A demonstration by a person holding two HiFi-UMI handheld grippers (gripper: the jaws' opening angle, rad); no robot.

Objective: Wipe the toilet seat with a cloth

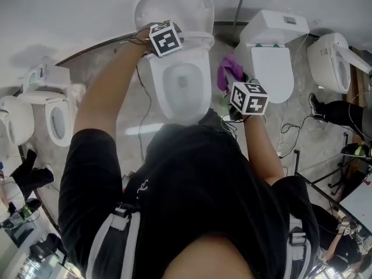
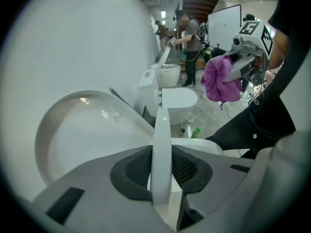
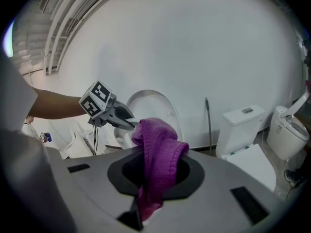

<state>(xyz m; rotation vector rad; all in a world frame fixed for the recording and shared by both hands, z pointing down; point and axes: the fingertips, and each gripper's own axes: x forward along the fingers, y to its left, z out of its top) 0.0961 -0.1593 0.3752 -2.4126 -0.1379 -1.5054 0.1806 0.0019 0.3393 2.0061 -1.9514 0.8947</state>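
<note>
Cloth (image 3: 158, 147): fuzzy purple, bunched in right tongs (image 3: 156, 176) | left tongs (image 2: 161, 171) grip glossy toilet seat (image 2: 161, 127)

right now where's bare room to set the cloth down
Bare: the closed lid of the neighbouring toilet, and the floor strip between it and the far-right toilet. Crowded: the gap beside the open toilet, with the right hand-held gripper, purple cloth and a green bottle.

Head cam looks steeply down; gripper cams close; all share toilet (image 1: 164, 100).
</note>
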